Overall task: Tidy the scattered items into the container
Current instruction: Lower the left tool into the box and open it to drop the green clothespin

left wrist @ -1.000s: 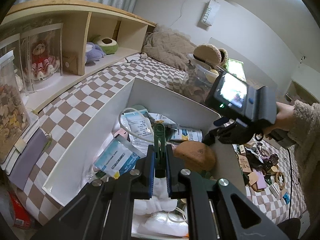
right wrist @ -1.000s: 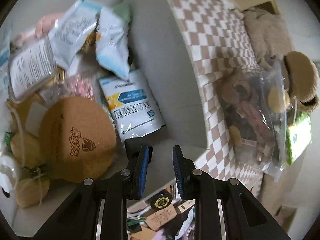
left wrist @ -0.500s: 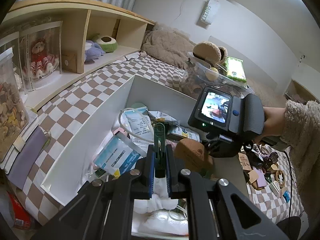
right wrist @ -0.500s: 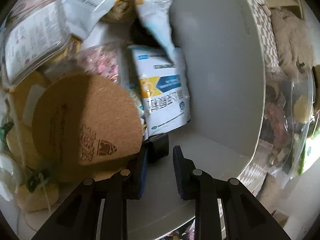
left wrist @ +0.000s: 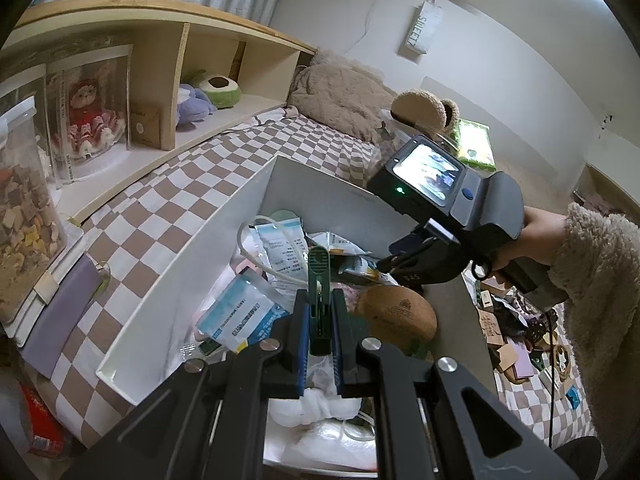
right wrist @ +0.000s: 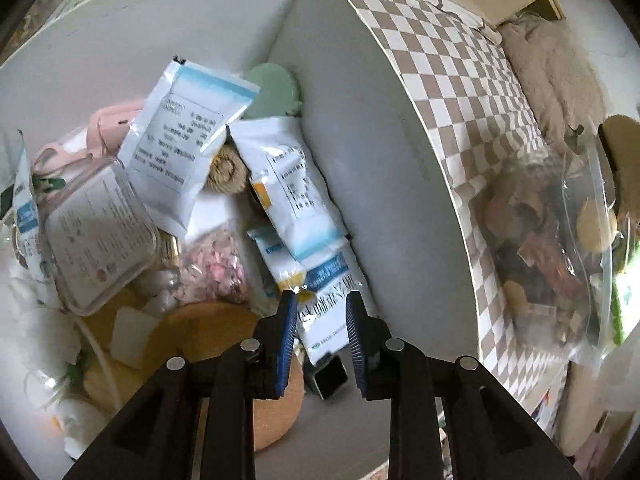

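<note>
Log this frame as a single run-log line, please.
left gripper: shut on green clip | right gripper: empty over white box

bedroom | checkered bedspread point(left wrist: 192, 184) | plush toys point(left wrist: 196, 106) on wooden shelf point(left wrist: 176, 92)

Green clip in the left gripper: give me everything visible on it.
The green clip looks like dark green plastic, a narrow upright piece with a rounded top bearing fine horizontal ridges and a slot down its middle. It stands nearly vertical, pinched between the blue-padded fingers of the left gripper, its top protruding above them. It hangs over the white container, touching nothing else that shows.
</note>
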`<action>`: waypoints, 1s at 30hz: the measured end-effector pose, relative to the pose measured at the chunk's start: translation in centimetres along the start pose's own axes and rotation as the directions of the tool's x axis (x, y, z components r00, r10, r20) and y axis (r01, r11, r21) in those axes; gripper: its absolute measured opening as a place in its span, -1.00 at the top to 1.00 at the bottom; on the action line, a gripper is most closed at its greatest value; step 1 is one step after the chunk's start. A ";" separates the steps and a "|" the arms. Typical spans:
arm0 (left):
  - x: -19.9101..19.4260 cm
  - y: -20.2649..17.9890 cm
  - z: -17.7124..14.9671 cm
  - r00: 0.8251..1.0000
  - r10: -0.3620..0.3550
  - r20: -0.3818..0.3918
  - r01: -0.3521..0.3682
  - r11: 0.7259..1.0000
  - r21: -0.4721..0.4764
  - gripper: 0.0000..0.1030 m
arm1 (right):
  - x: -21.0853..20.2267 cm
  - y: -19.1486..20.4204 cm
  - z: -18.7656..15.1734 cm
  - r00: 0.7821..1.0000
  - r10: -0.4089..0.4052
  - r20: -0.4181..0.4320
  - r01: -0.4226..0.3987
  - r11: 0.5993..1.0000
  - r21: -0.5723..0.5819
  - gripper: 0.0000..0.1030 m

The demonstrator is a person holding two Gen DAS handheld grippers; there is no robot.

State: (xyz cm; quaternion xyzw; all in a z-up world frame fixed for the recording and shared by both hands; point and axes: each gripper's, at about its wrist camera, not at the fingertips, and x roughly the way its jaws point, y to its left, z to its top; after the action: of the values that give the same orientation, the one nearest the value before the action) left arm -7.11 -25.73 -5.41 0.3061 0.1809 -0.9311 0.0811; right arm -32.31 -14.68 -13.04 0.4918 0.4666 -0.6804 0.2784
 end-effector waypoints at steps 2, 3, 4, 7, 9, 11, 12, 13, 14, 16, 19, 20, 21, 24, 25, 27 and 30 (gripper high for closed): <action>0.0 0.1 -0.1 1.000 -0.001 0.000 0.001 1.000 -0.001 0.80 | 0.7 -0.3 -0.3 0.999 -0.022 -0.044 0.022 1.000 -0.004 0.51; 0.0 0.1 -0.1 1.000 -0.001 -0.001 0.001 1.000 -0.001 0.80 | 1.2 -0.3 -0.5 0.997 -0.039 -0.068 0.039 0.999 -0.008 0.51; 0.0 0.1 -0.1 1.000 -0.003 -0.001 0.003 1.000 -0.001 0.80 | 1.6 -0.4 -0.8 0.994 -0.055 -0.090 0.054 0.998 -0.012 0.51; 0.2 0.2 -0.2 1.000 -0.008 -0.003 0.008 1.000 -0.003 0.80 | 2.6 -0.5 -1.1 0.987 -0.088 -0.132 0.085 0.996 -0.031 0.51; 0.3 0.1 -0.2 1.000 -0.010 -0.005 0.010 1.000 -0.005 0.80 | 3.1 -0.2 -0.9 0.985 -0.104 -0.138 0.098 0.994 -0.046 0.51; 0.5 0.1 -0.2 1.000 -0.012 -0.009 0.012 1.000 -0.005 0.80 | 3.4 -0.2 -0.5 0.984 -0.122 -0.132 0.119 0.992 -0.034 0.51; 0.6 0.1 -0.2 1.000 -0.011 -0.012 0.011 1.000 -0.004 0.80 | 3.4 -0.3 -0.3 0.985 -0.120 -0.123 0.119 0.993 -0.012 0.51; 0.7 0.1 -0.2 1.000 -0.010 -0.015 0.010 1.000 -0.001 0.80 | 3.5 -0.4 0.2 0.988 -0.107 -0.109 0.110 0.994 0.016 0.51; 0.7 0.1 -0.2 1.000 -0.008 -0.016 0.008 1.000 0.001 0.80 | 3.5 -0.6 0.6 0.991 -0.095 -0.096 0.099 0.994 0.041 0.51; 0.7 0.2 -0.2 1.000 -0.003 -0.019 0.003 1.000 0.003 0.80 | 3.5 -0.9 1.4 0.995 -0.073 -0.071 0.078 0.993 0.085 0.51; 0.8 0.4 0.0 1.000 0.001 -0.021 -0.001 1.000 -0.001 0.80 | 3.4 -1.1 2.2 1.000 -0.002 -0.030 0.006 0.991 0.134 0.51; 0.8 0.5 0.0 1.000 -0.001 -0.020 0.000 1.000 -0.003 0.80 | 3.3 -1.1 2.3 0.999 0.031 -0.018 -0.029 0.990 0.140 0.51; 0.8 0.5 0.0 1.000 -0.002 -0.020 0.002 1.000 -0.005 0.80 | 3.1 -0.9 2.3 0.997 0.083 -0.004 -0.082 0.986 0.143 0.51; 1.0 0.5 0.1 1.000 -0.007 -0.021 0.007 1.000 -0.010 0.80 | 2.5 0.3 2.0 0.982 0.188 0.019 -0.189 0.976 0.108 0.51; 1.0 0.4 0.2 1.000 -0.009 -0.022 0.009 1.000 -0.012 0.80 | 2.3 0.4 2.0 0.988 0.153 0.023 -0.155 0.982 0.105 0.51; 1.2 0.2 0.3 1.000 -0.015 -0.025 0.015 1.000 -0.012 0.80 | 1.3 0.0 1.7 0.988 0.146 0.056 -0.152 0.981 0.125 0.51; 1.5 -0.2 0.4 0.999 -0.026 -0.035 0.026 1.000 -0.012 0.80 | -0.5 -1.1 0.8 0.983 0.146 0.113 -0.162 0.975 0.150 0.51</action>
State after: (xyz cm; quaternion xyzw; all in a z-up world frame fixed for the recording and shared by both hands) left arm -8.60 -25.78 -5.94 0.3195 0.1915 -0.9256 0.0674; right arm -33.35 -15.00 -12.10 0.5119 0.3568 -0.7158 0.3135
